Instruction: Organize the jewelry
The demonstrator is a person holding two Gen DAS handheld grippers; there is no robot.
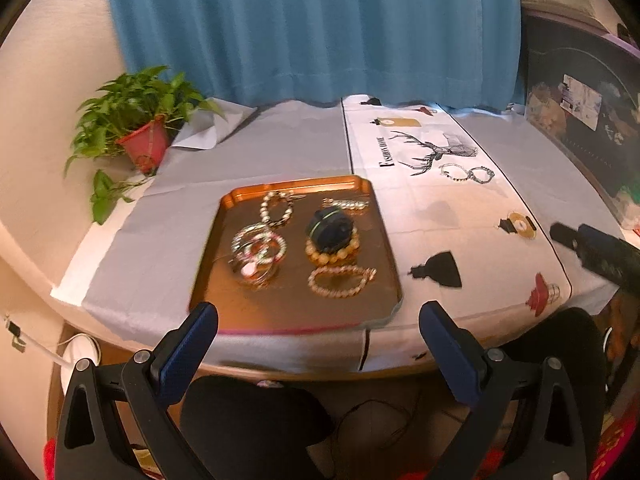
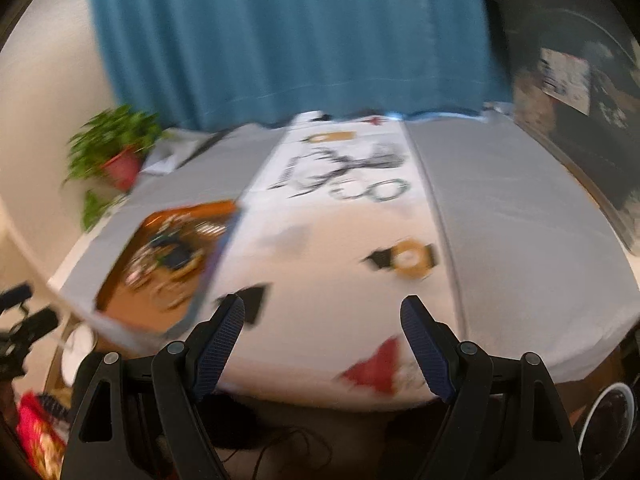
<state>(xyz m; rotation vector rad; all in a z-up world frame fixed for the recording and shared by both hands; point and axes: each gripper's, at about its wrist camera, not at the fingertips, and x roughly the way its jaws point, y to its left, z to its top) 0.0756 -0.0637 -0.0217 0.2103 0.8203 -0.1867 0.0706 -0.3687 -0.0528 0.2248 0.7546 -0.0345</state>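
Grey tablecloth (image 1: 256, 148); copper tray (image 1: 224, 276) of beaded bracelets (image 1: 340, 282).

Glossy copper-toned metal tray (image 1: 240, 312); matt grey-and-white cloth table cover (image 1: 280, 144); shiny beaded bracelets (image 1: 340, 282); textured gripper pads (image 1: 188, 354).

Black grippers (image 1: 318, 320), blue ribbed pads (image 2: 228, 332)

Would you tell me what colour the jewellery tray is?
Copper-orange tray, clearest in the left wrist view.
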